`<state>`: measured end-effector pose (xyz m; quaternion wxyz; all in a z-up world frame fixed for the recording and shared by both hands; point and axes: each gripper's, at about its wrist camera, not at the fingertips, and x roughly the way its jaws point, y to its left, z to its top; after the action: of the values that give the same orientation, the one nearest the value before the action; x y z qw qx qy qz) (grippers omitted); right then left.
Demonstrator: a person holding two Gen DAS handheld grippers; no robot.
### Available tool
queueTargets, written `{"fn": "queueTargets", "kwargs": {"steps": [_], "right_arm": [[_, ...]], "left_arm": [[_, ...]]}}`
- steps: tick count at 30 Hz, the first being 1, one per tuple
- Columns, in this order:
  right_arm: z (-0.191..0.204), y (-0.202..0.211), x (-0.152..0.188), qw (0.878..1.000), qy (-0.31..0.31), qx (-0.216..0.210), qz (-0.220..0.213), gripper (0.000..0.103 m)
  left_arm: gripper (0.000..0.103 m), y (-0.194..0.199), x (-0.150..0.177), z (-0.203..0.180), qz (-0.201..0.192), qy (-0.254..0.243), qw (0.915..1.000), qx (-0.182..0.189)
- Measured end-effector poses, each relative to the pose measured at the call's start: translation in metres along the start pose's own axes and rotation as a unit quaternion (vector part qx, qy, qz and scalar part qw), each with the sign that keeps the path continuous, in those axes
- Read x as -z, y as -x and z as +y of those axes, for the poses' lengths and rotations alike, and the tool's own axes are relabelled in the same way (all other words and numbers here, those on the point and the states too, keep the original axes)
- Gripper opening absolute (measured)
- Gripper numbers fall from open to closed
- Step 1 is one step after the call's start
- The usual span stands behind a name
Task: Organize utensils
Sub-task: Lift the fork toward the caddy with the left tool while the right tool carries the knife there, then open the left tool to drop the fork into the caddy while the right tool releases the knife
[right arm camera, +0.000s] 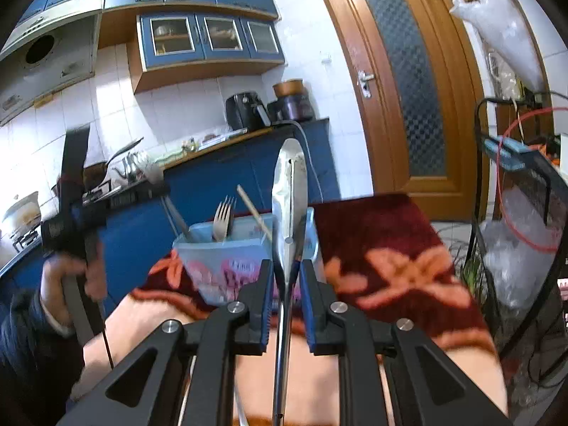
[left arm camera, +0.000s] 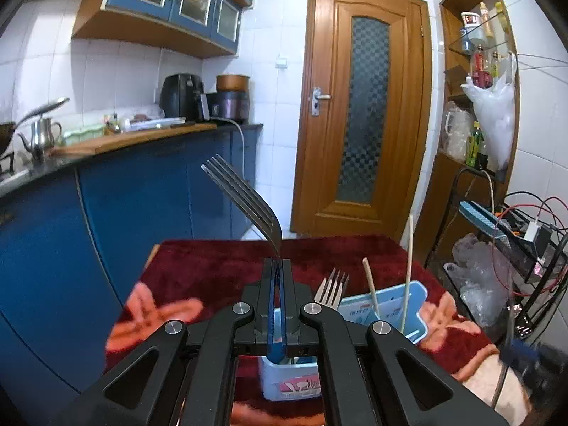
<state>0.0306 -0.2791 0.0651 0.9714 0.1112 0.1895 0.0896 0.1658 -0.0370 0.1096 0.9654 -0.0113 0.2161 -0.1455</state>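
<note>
My left gripper [left arm camera: 277, 262] is shut on a metal fork [left arm camera: 245, 202] whose tines point up and to the left, above the table. Just below and to the right stands a light blue utensil holder [left arm camera: 388, 301] with a fork [left arm camera: 332, 289] and chopsticks [left arm camera: 371, 291] upright in it. My right gripper [right arm camera: 287, 273] is shut on the neck of a slotted metal spatula [right arm camera: 289, 191], blade up, directly in front of the holder [right arm camera: 227, 266]. The holder's fork [right arm camera: 223, 220] and a chopstick [right arm camera: 254, 213] show there. At the left, a hand [right arm camera: 67, 280] holds the blurred left gripper.
The table wears a dark red cloth with orange flowers [right arm camera: 383, 241]. Blue cabinets and a counter [left arm camera: 135, 138] with a kettle and appliances run along the left. A wooden door [left arm camera: 365, 113] stands behind. A wire rack [left arm camera: 525, 248] with cables and plastic bags is at the right.
</note>
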Motion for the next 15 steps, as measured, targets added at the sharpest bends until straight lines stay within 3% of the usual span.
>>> {"fn": "queueTargets", "kwargs": {"steps": [6, 15], "right_arm": [[0.005, -0.023, -0.026, 0.999, 0.018, 0.014, -0.034, 0.017], [0.015, -0.073, -0.053, 0.994, 0.046, 0.037, -0.092, 0.017]], "left_arm": [[0.002, -0.02, 0.02, -0.003, 0.026, -0.004, 0.9996, 0.003], [0.002, -0.031, 0.031, -0.002, 0.029, -0.002, 0.9996, 0.006]]}}
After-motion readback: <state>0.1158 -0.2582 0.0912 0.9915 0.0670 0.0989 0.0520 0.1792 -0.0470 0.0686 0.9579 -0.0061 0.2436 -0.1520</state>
